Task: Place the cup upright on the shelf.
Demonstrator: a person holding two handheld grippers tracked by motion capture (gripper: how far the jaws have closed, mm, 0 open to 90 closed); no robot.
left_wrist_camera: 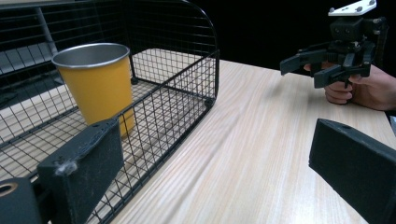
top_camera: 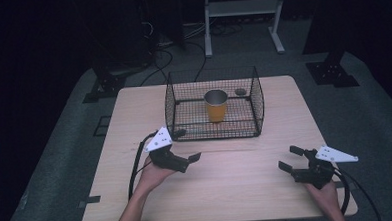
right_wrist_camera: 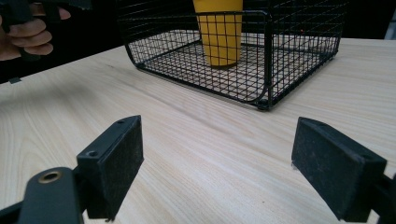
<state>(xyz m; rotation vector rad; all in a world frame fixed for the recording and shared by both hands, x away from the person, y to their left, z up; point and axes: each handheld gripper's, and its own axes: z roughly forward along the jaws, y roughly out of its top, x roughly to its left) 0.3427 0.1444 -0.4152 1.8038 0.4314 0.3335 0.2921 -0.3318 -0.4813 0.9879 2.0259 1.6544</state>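
Note:
A yellow metal cup [top_camera: 216, 105] stands upright inside a black wire basket [top_camera: 257, 95] at the middle rear of the wooden table. My left gripper [top_camera: 187, 145] hovers open just in front of the basket's near left corner, nothing between its jaws. In the left gripper view the cup [left_wrist_camera: 95, 81] is behind the basket wall [left_wrist_camera: 187, 88], and the right gripper [left_wrist_camera: 303, 65] is farther off. My right gripper [top_camera: 289, 158] is open and empty over the table's near right part. The right gripper view looks at the cup [right_wrist_camera: 219, 32] through the basket mesh [right_wrist_camera: 261, 60].
A small dark round object [top_camera: 240, 92] lies on the table behind the basket. The bare tabletop [top_camera: 237, 189] stretches between both hands. Beyond the table are a white frame [top_camera: 242, 8], floor cables [top_camera: 156, 57] and black stand bases [top_camera: 332, 72].

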